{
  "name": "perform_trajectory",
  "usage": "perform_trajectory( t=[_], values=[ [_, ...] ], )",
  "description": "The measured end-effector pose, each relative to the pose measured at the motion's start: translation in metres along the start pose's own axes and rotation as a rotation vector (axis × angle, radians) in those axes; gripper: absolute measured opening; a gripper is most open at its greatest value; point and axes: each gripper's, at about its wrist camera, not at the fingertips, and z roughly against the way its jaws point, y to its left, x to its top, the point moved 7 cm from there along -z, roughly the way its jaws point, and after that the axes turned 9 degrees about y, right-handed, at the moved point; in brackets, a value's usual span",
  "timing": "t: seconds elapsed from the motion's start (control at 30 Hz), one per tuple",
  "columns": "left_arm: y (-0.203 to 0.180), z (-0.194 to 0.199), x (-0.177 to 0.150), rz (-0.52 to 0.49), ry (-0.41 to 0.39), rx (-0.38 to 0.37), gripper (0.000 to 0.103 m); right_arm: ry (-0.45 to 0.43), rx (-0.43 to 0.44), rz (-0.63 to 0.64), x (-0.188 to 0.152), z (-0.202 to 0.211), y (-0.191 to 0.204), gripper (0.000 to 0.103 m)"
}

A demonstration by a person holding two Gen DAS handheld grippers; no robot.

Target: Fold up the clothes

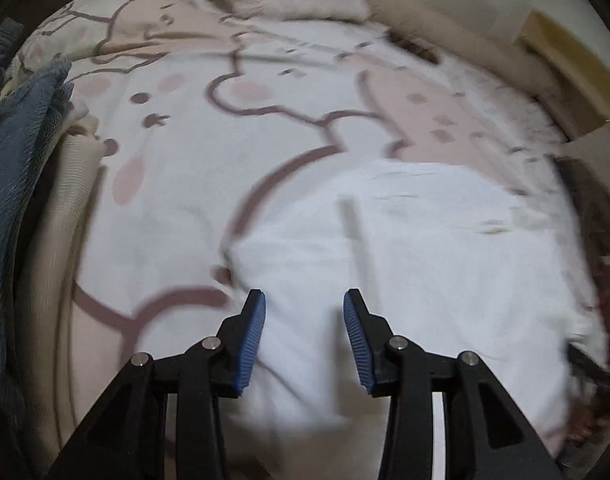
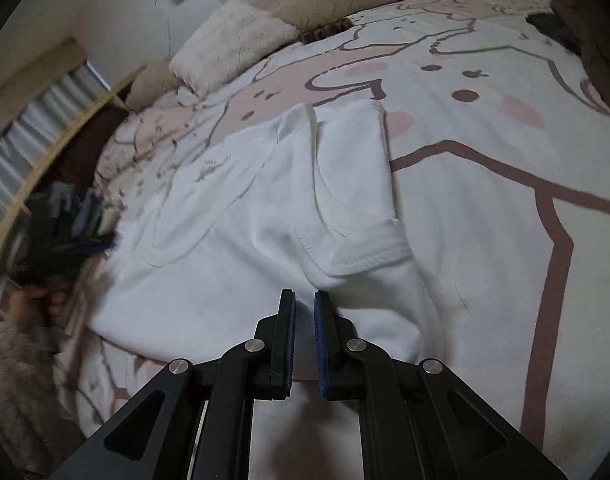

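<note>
A white T-shirt lies on the bed, partly folded, with one side and its hemmed sleeve turned over the body. In the left wrist view the shirt is blurred by motion. My left gripper is open and empty, just above the shirt's near edge. My right gripper is nearly closed with a narrow gap between the pads, over the shirt's near edge below the sleeve; nothing shows between the pads. The left gripper and the hand holding it show blurred at the left of the right wrist view.
The bedspread is white and pink with brown cartoon outlines. A fluffy white pillow lies at the head. Blue and beige clothes are piled at the bed's left side. A wooden frame runs beside the bed.
</note>
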Motion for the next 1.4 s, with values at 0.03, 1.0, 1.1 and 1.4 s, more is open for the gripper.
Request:
perform_trajectory(
  t=[0.03,1.0,1.1,1.4],
  values=[
    [0.007,-0.002,0.005,0.011,-0.014,0.024,0.039,-0.003,0.019,-0.022,0.001,0.004,-0.003,0.007],
    [-0.319,0.048,-0.127,-1.052,-0.535,0.182,0.083,0.049,0.474,-0.763,-0.041,0.057,-0.060,0.094],
    [-0.314,0.024,-0.126,-1.068,-0.448,0.177,0.083,0.103,0.443,-0.792,-0.034,0.047,-0.059,0.096],
    [-0.305,0.006,-0.125,-1.028,-0.418,0.109,0.083,0.147,0.550,-0.848,-0.013,0.021,-0.058,0.095]
  ],
)
